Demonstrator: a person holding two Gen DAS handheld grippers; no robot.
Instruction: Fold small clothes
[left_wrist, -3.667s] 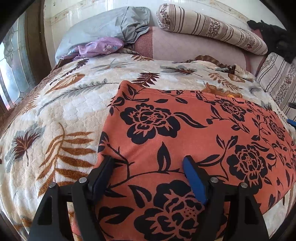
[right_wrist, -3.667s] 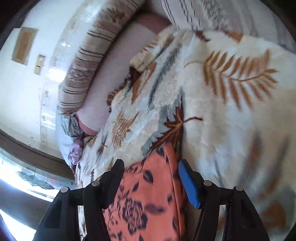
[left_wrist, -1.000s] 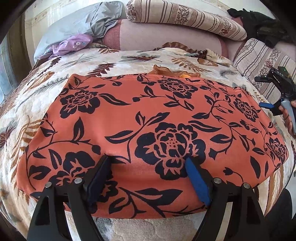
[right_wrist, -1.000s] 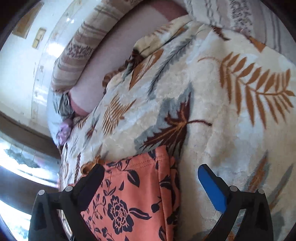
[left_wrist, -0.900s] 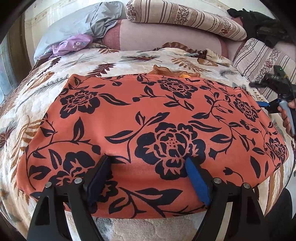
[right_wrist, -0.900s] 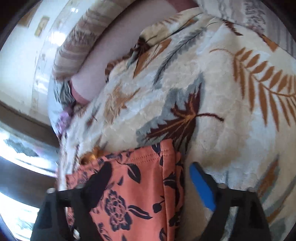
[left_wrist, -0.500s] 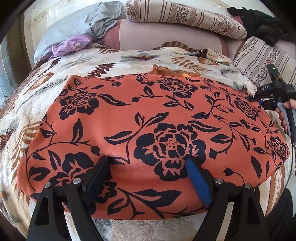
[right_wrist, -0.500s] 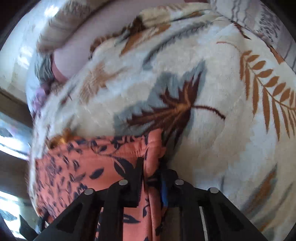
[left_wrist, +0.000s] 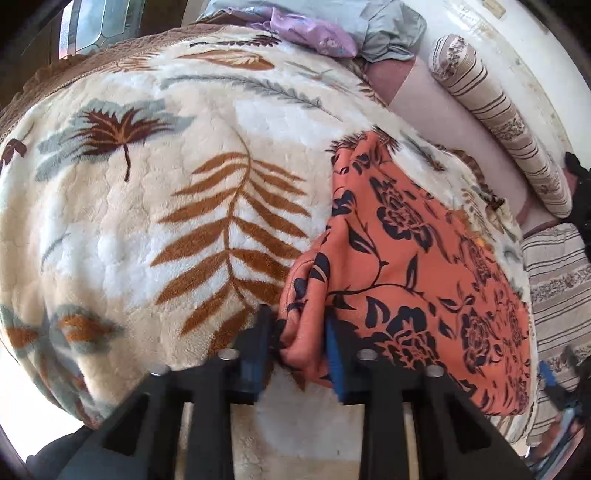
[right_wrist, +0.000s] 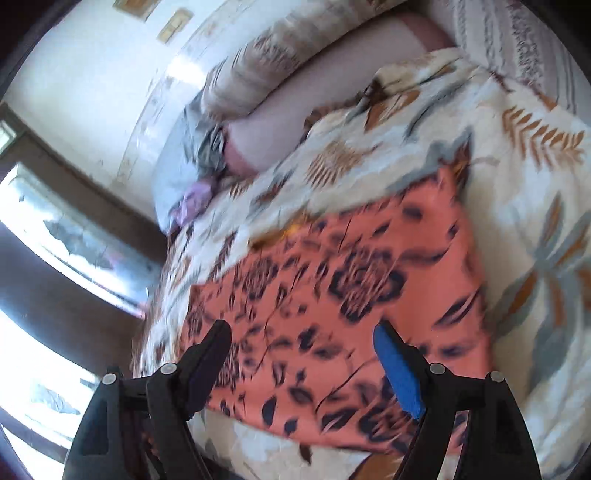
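Left gripper (left_wrist: 298, 341) fingers, just closing, pinch the orange floral cloth (left_wrist: 417, 258), which spreads toward two o'clock; right gripper (right_wrist: 303, 354), just opening, hovers empty over it.

Garment (left_wrist: 417, 258) orange with black flower print; blanket (left_wrist: 147, 221) cream with brown and grey leaf pattern; bolster (left_wrist: 495, 110) beige, brown-striped; pillow (left_wrist: 388, 22) grey; small cloth (left_wrist: 314, 33) lilac.

Open blanket (left_wrist: 155, 229) left of garment (left_wrist: 413, 266)
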